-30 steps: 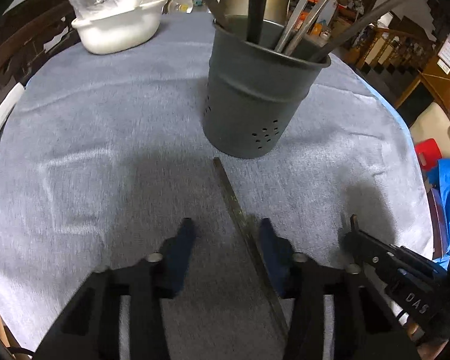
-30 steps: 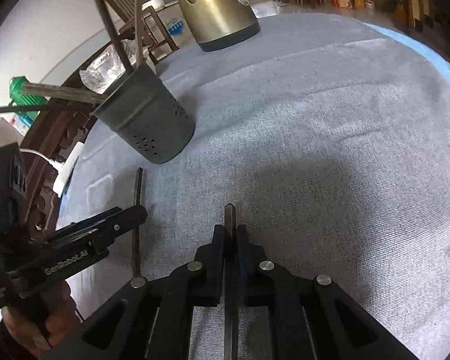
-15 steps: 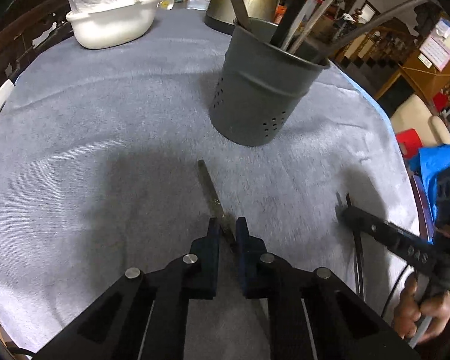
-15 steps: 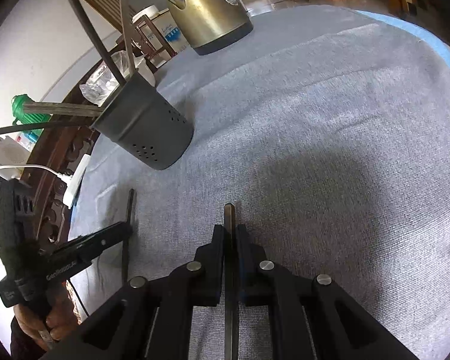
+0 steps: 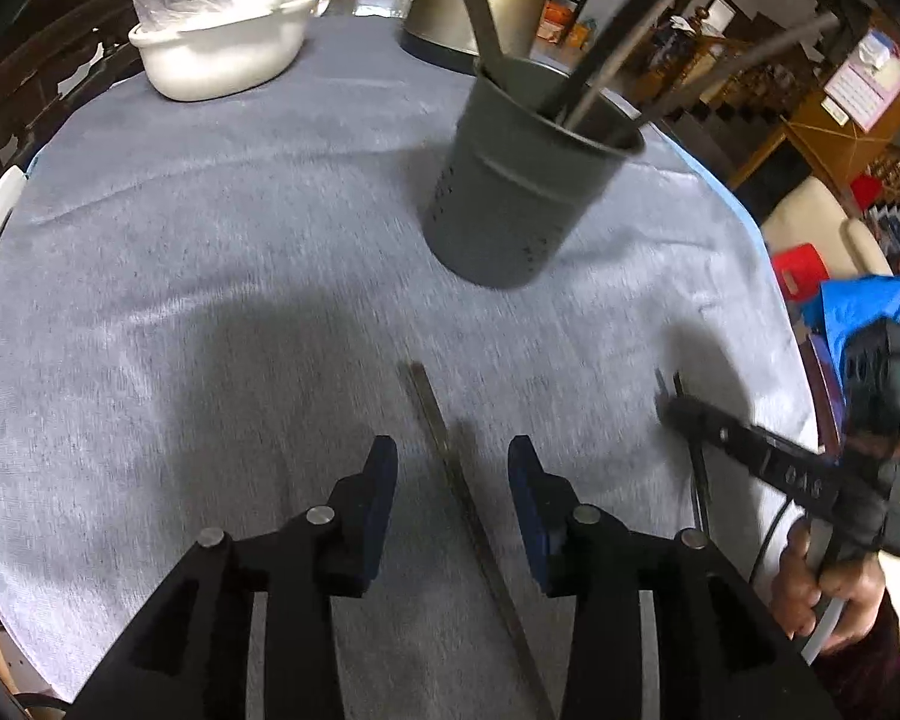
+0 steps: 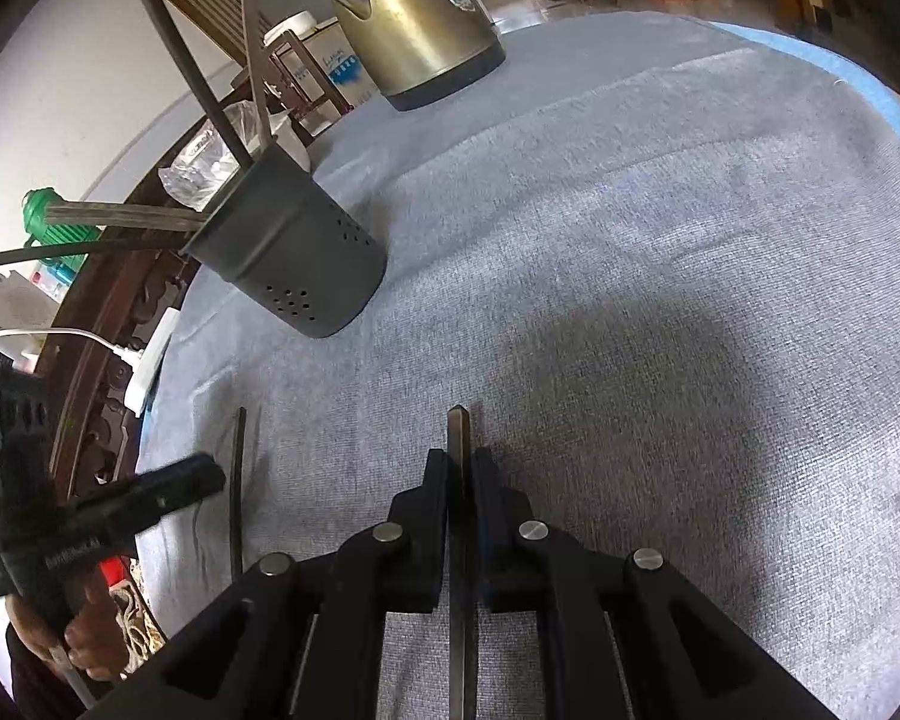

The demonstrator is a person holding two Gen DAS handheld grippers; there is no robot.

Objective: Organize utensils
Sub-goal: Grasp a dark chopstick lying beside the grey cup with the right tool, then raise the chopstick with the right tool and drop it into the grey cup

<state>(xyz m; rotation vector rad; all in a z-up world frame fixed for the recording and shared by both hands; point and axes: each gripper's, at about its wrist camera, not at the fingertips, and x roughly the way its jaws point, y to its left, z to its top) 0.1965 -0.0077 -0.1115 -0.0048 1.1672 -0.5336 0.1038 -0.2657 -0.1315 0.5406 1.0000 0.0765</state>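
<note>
Several utensils stand in the dark perforated metal holder; left gripper jaws open astride one flat metal utensil, right gripper clamping another.

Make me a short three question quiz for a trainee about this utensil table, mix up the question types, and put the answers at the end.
1. True or false: the right gripper is shut on a flat metal utensil handle.
2. Multiple choice: the other metal utensil between the open fingers of the left gripper is A) standing in the holder, B) lying on the grey tablecloth, C) inside the white bowl.
3. Fill in: behind the dark perforated utensil holder stands a brass-coloured ____.

Key: 1 true; 2 B; 3 kettle.
</note>
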